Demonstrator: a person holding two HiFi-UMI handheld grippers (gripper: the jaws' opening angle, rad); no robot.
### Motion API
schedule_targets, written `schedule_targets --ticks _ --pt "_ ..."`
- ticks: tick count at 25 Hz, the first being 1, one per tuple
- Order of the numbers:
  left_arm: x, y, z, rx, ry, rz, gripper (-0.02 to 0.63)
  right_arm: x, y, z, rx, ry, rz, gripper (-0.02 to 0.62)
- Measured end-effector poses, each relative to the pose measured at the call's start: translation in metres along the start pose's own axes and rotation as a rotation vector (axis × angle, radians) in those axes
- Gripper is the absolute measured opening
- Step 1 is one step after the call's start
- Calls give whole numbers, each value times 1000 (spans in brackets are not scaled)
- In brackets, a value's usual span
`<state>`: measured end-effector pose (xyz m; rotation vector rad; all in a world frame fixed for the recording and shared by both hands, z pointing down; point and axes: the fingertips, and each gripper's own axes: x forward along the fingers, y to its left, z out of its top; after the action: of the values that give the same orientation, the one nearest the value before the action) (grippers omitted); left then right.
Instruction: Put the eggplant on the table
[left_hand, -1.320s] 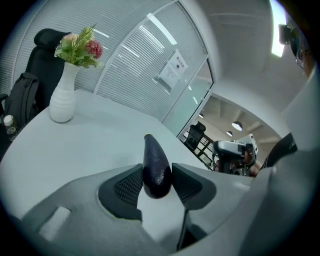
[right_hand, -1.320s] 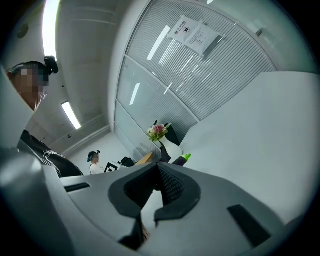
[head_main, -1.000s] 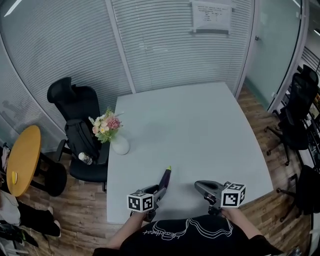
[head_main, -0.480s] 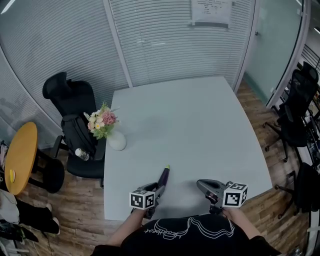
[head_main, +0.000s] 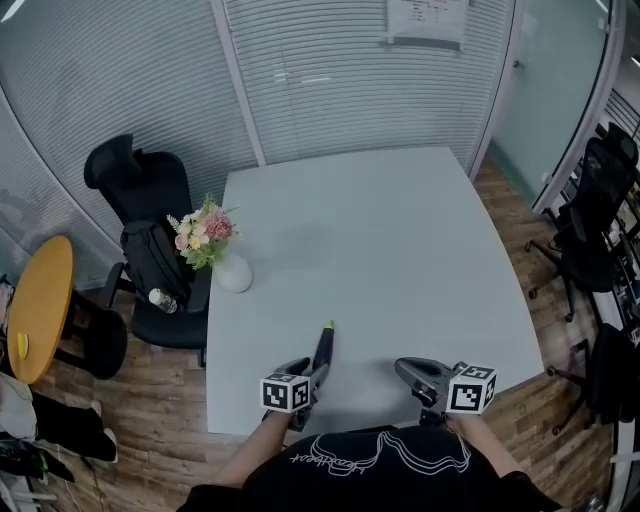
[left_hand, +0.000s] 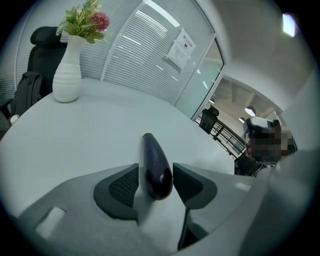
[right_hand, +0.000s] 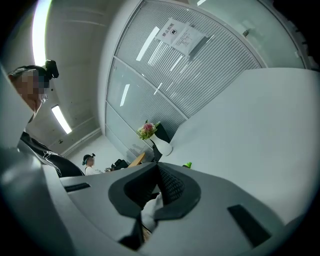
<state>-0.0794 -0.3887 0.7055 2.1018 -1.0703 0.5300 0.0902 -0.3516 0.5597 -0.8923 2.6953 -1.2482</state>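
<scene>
A dark purple eggplant (head_main: 322, 349) with a green tip lies along the pale table (head_main: 400, 250) near its front edge, pointing away from me. My left gripper (head_main: 317, 373) sits low around its thick end. In the left gripper view the eggplant (left_hand: 156, 167) lies between the black pads (left_hand: 122, 185), which are opening, with thin gaps on both sides. My right gripper (head_main: 402, 369) hovers to the right, apart from the eggplant, shut with nothing in it (right_hand: 157, 169). The eggplant's green tip (right_hand: 187, 164) shows in the right gripper view.
A white vase of flowers (head_main: 230, 270) stands at the table's left edge. A black office chair (head_main: 150, 240) with a bottle is beside it, and a round yellow table (head_main: 40, 305) farther left. More chairs (head_main: 595, 250) stand at the right. Glass walls close the back.
My left gripper has sunk toward the table with the eggplant, which now rests on the surface. The right gripper has stayed put.
</scene>
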Motion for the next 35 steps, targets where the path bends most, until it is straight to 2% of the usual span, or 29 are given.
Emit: schedule_targets --ticks 5,11,14,19,22,27,31,35 --pt "-6 0 7 5 -33 1 246 3 7 -4 -6 6 9 8" --pt "-28 -5 19 -9 -96 -10 250 6 19 -9 -22 14 22 8" --pt "-47 -19 31 -28 -152 -49 250 6 29 -9 -53 19 33 8" --pt "-91 -53 58 5 -244 -133 244 13 51 -9 -103 24 73 8" --pt "-119 -73 68 31 -288 -156 219 13 62 -10 -129 26 84 8" --pt "-165 -114 82 59 -361 -263 106 16 86 -13 -148 20 133 8" --pt "-192 -139 84 41 -400 -336 74 17 104 -19 -163 15 172 8" --pt "-209 -153 78 54 -414 -374 57 18 119 -24 -168 1 202 8"
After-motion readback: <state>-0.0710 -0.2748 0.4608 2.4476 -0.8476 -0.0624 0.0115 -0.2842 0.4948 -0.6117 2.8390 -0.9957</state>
